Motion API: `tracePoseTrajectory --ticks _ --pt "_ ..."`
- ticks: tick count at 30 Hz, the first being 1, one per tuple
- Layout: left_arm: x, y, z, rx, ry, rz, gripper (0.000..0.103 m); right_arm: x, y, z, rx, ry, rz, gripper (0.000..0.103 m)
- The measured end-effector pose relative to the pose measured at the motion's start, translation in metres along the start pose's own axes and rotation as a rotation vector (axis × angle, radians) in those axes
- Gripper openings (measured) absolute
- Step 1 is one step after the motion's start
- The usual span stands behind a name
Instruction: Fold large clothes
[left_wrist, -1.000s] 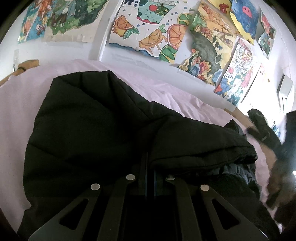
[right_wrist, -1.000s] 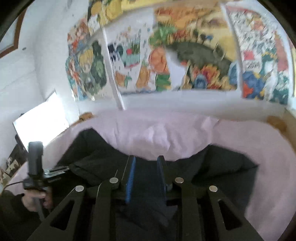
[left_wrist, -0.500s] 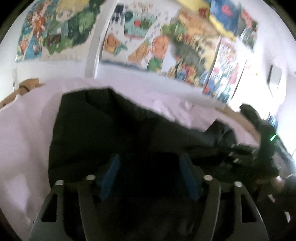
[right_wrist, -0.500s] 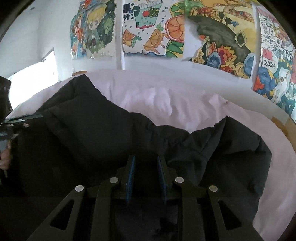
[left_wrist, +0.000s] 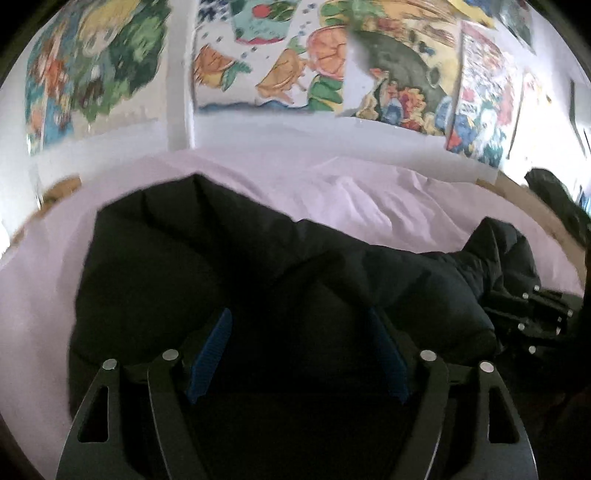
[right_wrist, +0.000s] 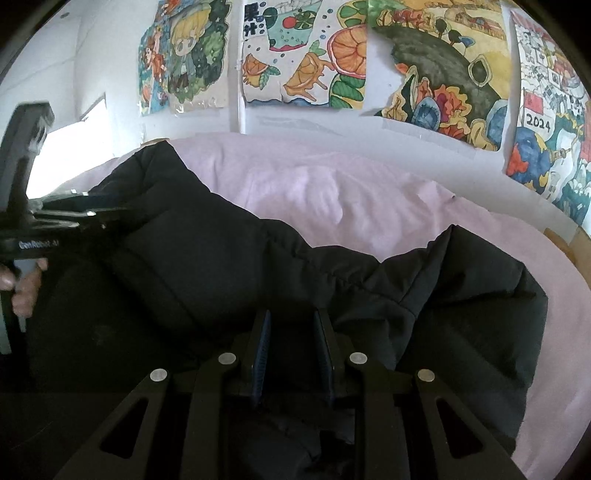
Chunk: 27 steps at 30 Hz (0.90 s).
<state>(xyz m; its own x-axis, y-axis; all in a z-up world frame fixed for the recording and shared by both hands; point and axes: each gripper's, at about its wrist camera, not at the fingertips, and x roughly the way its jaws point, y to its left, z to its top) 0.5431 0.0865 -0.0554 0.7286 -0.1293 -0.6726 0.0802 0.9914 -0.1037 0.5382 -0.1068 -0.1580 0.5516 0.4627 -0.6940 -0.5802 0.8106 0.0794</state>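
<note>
A black padded jacket (left_wrist: 221, 258) lies bunched on a pale pink bed sheet (left_wrist: 332, 192). My left gripper (left_wrist: 299, 317) hovers over the jacket's left part. Its jaws are opening, and the blue pads (left_wrist: 210, 350) stand wide apart, pressing on nothing. My right gripper (right_wrist: 292, 317) is shut on a fold of the jacket (right_wrist: 221, 258) near its lower edge, with dark fabric between the narrow pads (right_wrist: 261, 354). In the right wrist view a hand (right_wrist: 26, 291) holds the left tool at the far left, above the jacket's left end.
A white wall hung with colourful drawings (right_wrist: 306, 55) rises right behind the bed. The pink sheet (right_wrist: 314, 192) lies bare between the jacket and the wall. A wooden bed edge (left_wrist: 517, 192) shows at the right, with dark things beyond it.
My left gripper went from shut on a jacket fold to wide open and let the fabric go. The right gripper came down onto the bed, still holding the jacket.
</note>
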Motion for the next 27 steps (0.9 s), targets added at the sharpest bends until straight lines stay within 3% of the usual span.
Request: tracePoseTrajectory --ticks 15,22,25,27 --pt "0.061 0.002 -0.015 0.094 -0.005 0.111 0.081 0.071 -0.014 -0.005 0.016 0.040 0.012 0.023" --pt "0.034 0.011 -0.009 0.039 -0.011 0.027 0.083 0.044 -0.018 -0.008 0.049 -0.026 0.042 0.024" --pt "0.016 0.008 -0.008 0.032 0.005 0.044 0.087 0.023 -0.020 -0.008 0.086 -0.043 0.063 0.032" --pt "0.007 0.001 -0.012 0.049 0.023 0.084 0.089 0.008 -0.017 -0.009 0.103 -0.047 0.059 0.046"
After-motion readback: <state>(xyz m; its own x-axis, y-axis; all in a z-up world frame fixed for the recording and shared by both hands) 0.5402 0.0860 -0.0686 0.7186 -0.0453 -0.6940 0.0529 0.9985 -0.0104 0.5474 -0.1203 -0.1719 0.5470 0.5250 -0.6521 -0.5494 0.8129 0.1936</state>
